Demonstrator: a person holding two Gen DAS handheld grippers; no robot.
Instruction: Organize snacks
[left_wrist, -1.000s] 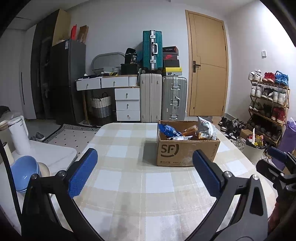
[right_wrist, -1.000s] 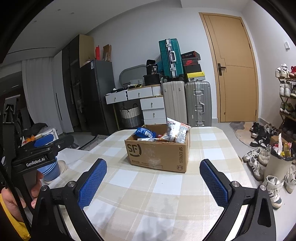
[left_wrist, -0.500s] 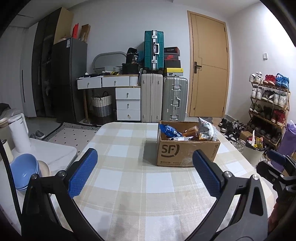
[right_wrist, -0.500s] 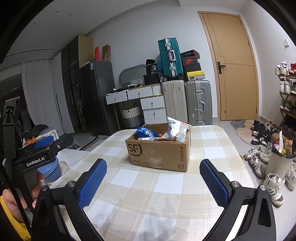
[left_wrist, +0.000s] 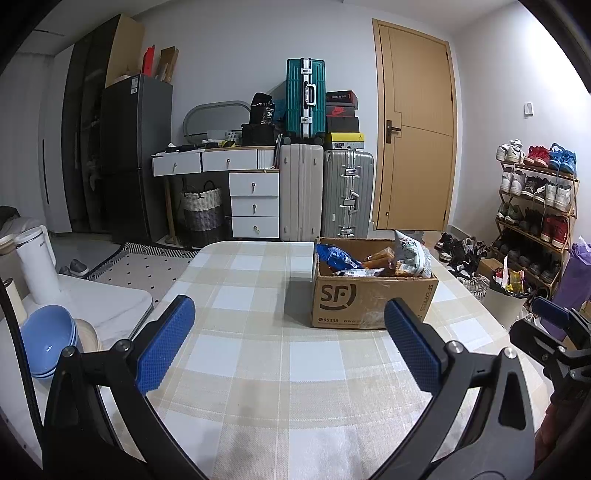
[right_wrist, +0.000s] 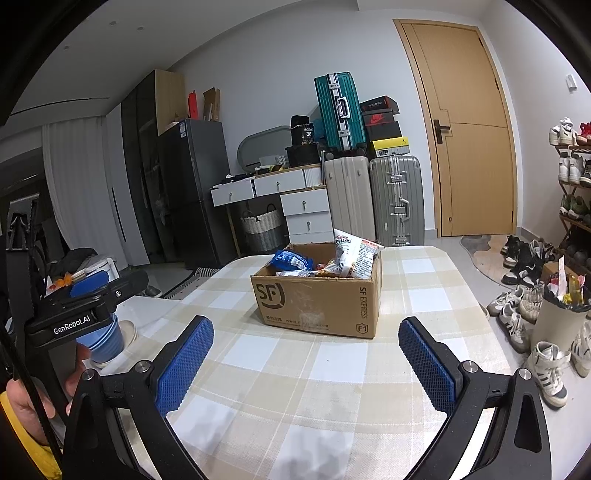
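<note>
A brown SF cardboard box (left_wrist: 373, 299) (right_wrist: 317, 299) stands on the checked table (left_wrist: 258, 354) (right_wrist: 332, 373), ahead and to the right in the left wrist view, straight ahead in the right wrist view. Snack packets fill it: a blue bag (left_wrist: 336, 256) (right_wrist: 291, 260), a white bag (left_wrist: 410, 254) (right_wrist: 354, 254) sticking up, and orange-brown packs (left_wrist: 376, 258). My left gripper (left_wrist: 290, 336) hangs open over the table, well short of the box, nothing between its blue pads. My right gripper (right_wrist: 306, 354) is open too, also short of the box.
Blue bowls (left_wrist: 48, 339) and a white kettle (left_wrist: 37, 262) sit on a white side surface at the left. A white bin (right_wrist: 557, 321) and many shoes (right_wrist: 517, 321) lie right of the table. Suitcases (left_wrist: 325, 192), drawers and a door stand behind.
Both views have drifted only slightly; the box sits a touch lower in the right wrist view. Both grippers stay open and empty.
</note>
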